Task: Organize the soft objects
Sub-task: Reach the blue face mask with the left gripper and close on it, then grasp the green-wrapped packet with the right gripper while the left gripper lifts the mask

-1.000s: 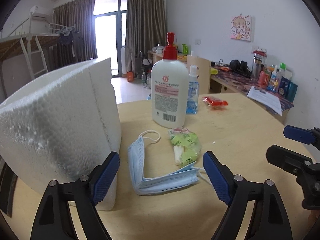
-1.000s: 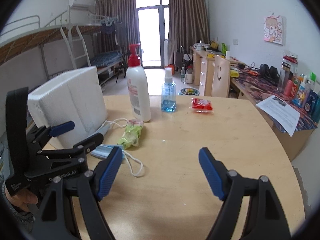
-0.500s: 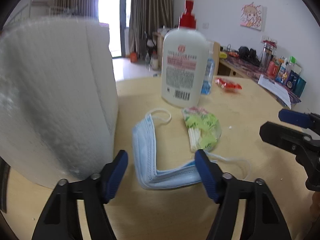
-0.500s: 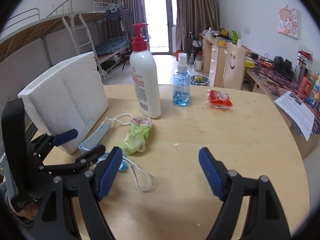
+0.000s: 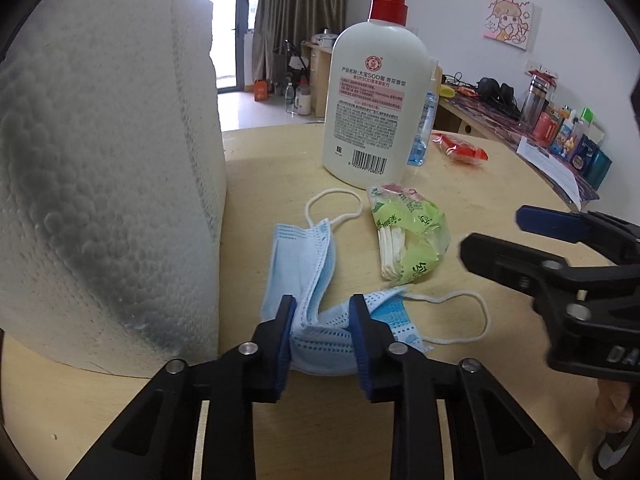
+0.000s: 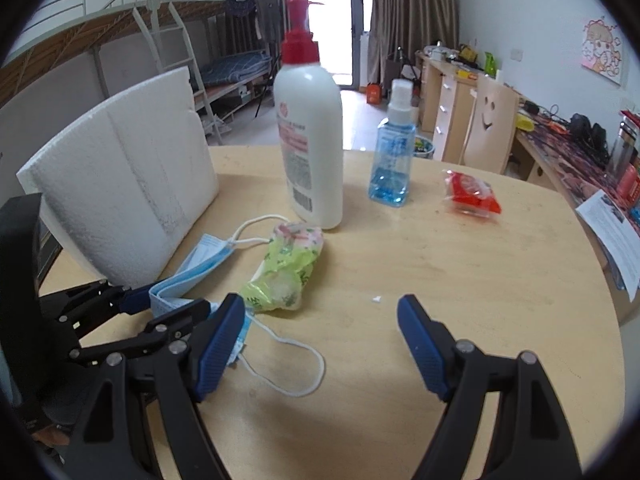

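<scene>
A blue face mask [image 5: 300, 256] lies folded on the round wooden table [image 6: 460, 280], its white ear loop trailing to the right. My left gripper [image 5: 322, 332] is closing its jaws, and the blue pads press the mask's bunched fold between them. The right wrist view shows the same mask [image 6: 204, 258] with the left gripper [image 6: 168, 304] on it. A green tissue packet [image 5: 412, 240] lies just right of the mask. My right gripper [image 6: 320, 336] hovers open over bare table, nothing between its fingers, close beside the left one.
A white foam block [image 5: 100, 160] stands hard against the mask's left side. Behind stand a white lotion bottle [image 6: 310, 140] with a red pump and a blue spray bottle [image 6: 394, 160]. A red packet [image 6: 470, 194] lies farther right. A paper sheet overhangs the right edge.
My left gripper moved forward and down onto the mask and its jaws narrowed from wide to gripping the fold. The right gripper came forward toward the table's middle, still open.
</scene>
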